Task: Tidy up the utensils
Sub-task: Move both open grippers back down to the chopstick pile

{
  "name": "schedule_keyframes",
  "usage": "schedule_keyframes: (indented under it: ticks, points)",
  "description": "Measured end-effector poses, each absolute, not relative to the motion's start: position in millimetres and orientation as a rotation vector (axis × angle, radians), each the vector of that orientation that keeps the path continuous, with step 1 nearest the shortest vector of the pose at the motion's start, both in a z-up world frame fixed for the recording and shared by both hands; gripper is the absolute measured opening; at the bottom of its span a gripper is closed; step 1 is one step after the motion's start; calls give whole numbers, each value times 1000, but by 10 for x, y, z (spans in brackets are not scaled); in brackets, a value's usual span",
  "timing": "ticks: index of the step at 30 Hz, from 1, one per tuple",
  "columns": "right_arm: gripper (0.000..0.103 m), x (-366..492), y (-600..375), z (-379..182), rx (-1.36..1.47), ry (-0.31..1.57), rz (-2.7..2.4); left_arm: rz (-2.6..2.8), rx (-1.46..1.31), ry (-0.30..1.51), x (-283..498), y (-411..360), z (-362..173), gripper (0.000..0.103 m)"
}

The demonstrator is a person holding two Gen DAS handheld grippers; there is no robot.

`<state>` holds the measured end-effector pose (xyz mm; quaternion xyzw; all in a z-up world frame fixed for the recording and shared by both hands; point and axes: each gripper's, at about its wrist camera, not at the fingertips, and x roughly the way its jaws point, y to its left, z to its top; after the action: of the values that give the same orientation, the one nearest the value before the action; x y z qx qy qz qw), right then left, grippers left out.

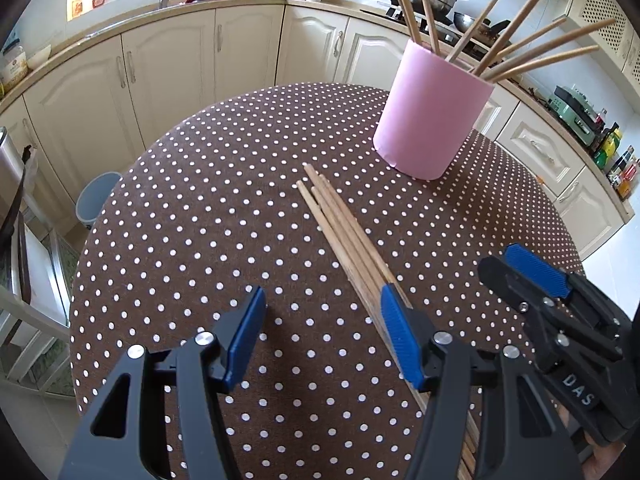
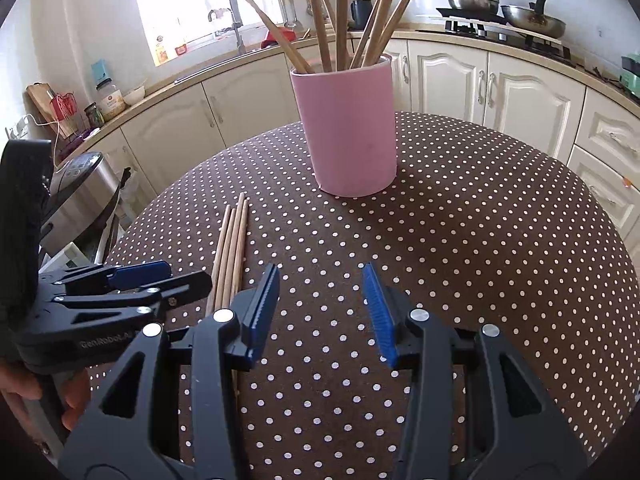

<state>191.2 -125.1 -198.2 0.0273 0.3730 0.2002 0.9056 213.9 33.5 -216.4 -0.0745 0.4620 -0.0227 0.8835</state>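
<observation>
Both my grippers, left [image 1: 322, 322] and right [image 2: 320, 312], hang half open and empty near the chopsticks [image 1: 344, 232]. These lie just before the cup [image 1: 430, 118]. I'd straddle one stick squarely, then pinch.

A pink cup [image 1: 432, 116] stands upright on the dotted worktop [image 1: 224, 216], a plain cylinder with an open top. Several long wooden chopsticks [image 1: 532, 12] stand in it, leaning against the rim and fanning outward in different directions. On the cloth near the cup's base, but apart from it, four more bare chopsticks [image 1: 344, 232] lie flat in a tight bundle, side by side and nearly parallel, their blunt ends pointing toward the cup.
</observation>
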Motion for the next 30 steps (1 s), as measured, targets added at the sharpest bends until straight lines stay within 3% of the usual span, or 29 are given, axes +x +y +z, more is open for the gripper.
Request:
schedule_keyframes:
  ticks: [30]
  points:
    - [49, 1961, -1426, -1980, 115, 783, 395, 69, 8, 993, 2244, 263, -2173, 68]
